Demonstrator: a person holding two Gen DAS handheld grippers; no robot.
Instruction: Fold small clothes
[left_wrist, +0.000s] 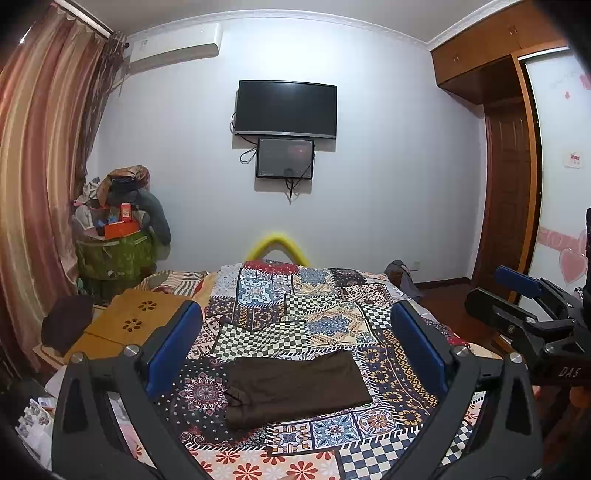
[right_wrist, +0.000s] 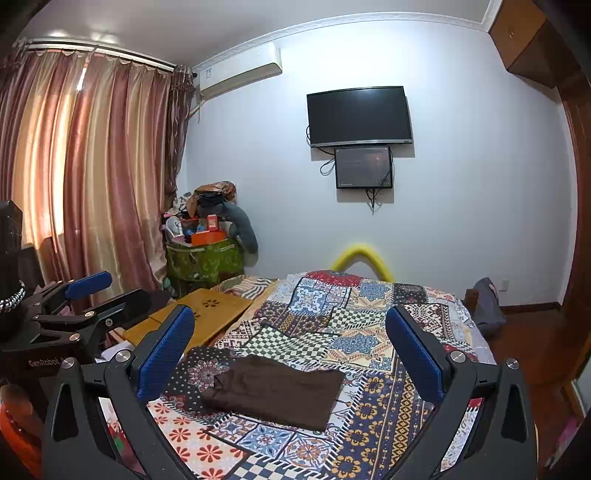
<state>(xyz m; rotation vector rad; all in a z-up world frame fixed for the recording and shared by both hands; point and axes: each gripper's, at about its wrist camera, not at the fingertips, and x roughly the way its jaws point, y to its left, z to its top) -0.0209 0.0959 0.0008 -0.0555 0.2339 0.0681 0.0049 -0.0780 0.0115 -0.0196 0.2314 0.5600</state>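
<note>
A small dark brown garment (left_wrist: 295, 389) (right_wrist: 275, 391) lies folded into a flat rectangle on the patchwork bedspread (left_wrist: 325, 314) (right_wrist: 369, 332). My left gripper (left_wrist: 293, 321) is held above and in front of it, open, its blue pads wide apart with nothing between them. My right gripper (right_wrist: 290, 326) is likewise raised and open, holding nothing. In the left wrist view the right gripper (left_wrist: 517, 295) shows at the right edge; in the right wrist view the left gripper (right_wrist: 92, 291) shows at the left edge.
A wooden lap tray (left_wrist: 122, 325) (right_wrist: 207, 314) rests on the bed's left side. A piled green basket (left_wrist: 114, 254) (right_wrist: 207, 258) stands by the curtain (right_wrist: 92, 177). A television (left_wrist: 286, 109) hangs on the far wall. A wardrobe (left_wrist: 509, 184) is at right.
</note>
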